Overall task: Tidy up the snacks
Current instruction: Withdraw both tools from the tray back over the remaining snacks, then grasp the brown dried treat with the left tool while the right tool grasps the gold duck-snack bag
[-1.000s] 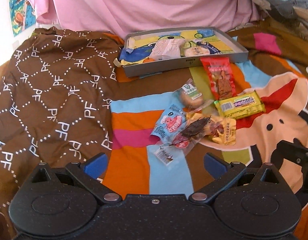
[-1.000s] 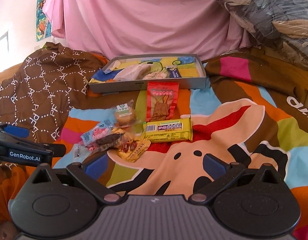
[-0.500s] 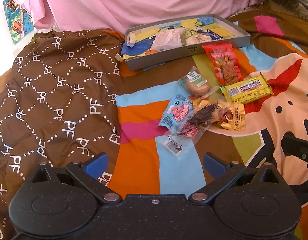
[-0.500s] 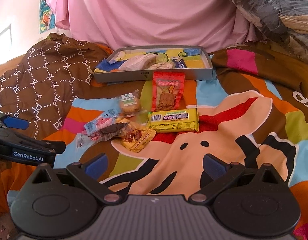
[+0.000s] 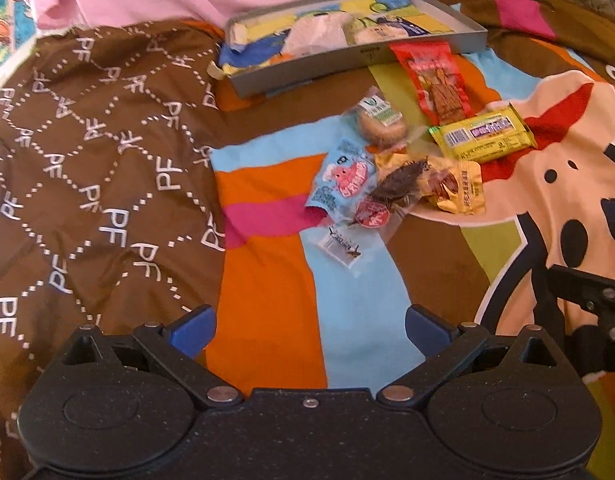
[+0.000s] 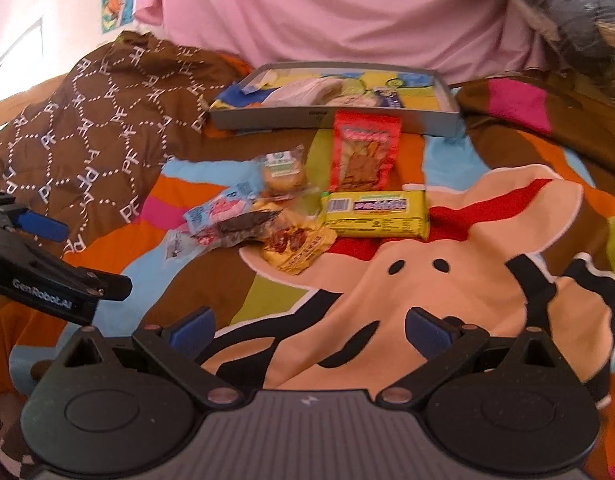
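Note:
Loose snacks lie on a colourful bedspread: a red packet (image 5: 433, 80) (image 6: 363, 154), a yellow bar (image 5: 483, 134) (image 6: 375, 215), a round biscuit pack (image 5: 381, 122) (image 6: 285, 172), a light-blue pack (image 5: 341, 180) (image 6: 223, 210), a clear pack with a dark snack (image 5: 395, 190) (image 6: 231, 228) and a gold pack (image 5: 453, 190) (image 6: 297, 246). Behind them a grey tray (image 5: 307, 70) (image 6: 267, 118) holds a few snacks. My left gripper (image 5: 309, 326) is open, short of the pile. My right gripper (image 6: 309, 326) is open over the bedspread, with nothing between its fingers.
A brown patterned cover (image 5: 87, 152) (image 6: 99, 128) is bunched at the left. A pink sheet (image 6: 327, 12) hangs behind the tray. The left gripper's body (image 6: 39, 276) shows at the left of the right wrist view, the right gripper's (image 5: 591, 300) at the right of the left one.
Both grippers have moved forward and tipped down towards the snack pile, which now looks closer. Their jaws stay open and no snack has moved.

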Demonstrator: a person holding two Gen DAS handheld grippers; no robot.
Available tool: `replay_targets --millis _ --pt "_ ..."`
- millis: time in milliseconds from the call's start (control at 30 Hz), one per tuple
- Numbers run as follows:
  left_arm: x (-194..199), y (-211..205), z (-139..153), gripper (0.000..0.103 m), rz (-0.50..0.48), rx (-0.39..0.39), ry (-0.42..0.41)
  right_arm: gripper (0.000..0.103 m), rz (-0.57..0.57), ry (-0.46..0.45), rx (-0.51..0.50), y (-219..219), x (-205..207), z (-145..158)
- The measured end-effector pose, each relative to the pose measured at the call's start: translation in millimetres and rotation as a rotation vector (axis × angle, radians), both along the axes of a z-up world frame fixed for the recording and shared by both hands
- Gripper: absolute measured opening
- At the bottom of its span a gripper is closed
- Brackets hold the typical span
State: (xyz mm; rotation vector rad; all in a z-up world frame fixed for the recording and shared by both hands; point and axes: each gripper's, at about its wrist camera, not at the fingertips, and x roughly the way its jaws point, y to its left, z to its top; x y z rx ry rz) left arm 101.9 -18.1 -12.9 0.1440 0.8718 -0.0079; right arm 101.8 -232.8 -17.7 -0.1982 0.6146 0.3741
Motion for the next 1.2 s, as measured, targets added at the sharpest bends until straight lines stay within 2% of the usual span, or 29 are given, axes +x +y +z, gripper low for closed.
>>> replay_targets --millis 167,367,533,667,767,933,1067,1200 --pt "16 20 2 0.099 -0.054 -0.050 0.000 0.103 0.047 0.016 0.001 4 18 -1" --pt "41 25 7 0.099 -0.173 -0.080 -0.054 0.103 0.124 0.031 -0.033 13 44 -3" --pt "64 20 6 0.099 -0.341 -0.174 -0.063 0.103 0.260 0.028 -0.124 26 69 0" --pt "87 9 2 0.097 -0.442 -0.180 -0.053 0.103 0.354 0.017 -0.226 35 85 -2" --pt "102 1 -1 0.090 -0.479 -0.181 -0.035 0.103 0.381 -0.012 -0.279 41 92 -7" --pt "117 -6 -9 0.085 -0.534 -0.192 -0.006 0.103 0.425 -0.045 -0.301 47 100 -13" --pt "125 -9 -21 0.070 -0.547 -0.191 0.055 0.103 0.463 -0.054 -0.330 50 106 -17" --pt "130 -9 -28 0.058 -0.534 -0.214 0.074 0.102 0.501 -0.062 -0.344 53 109 -20"
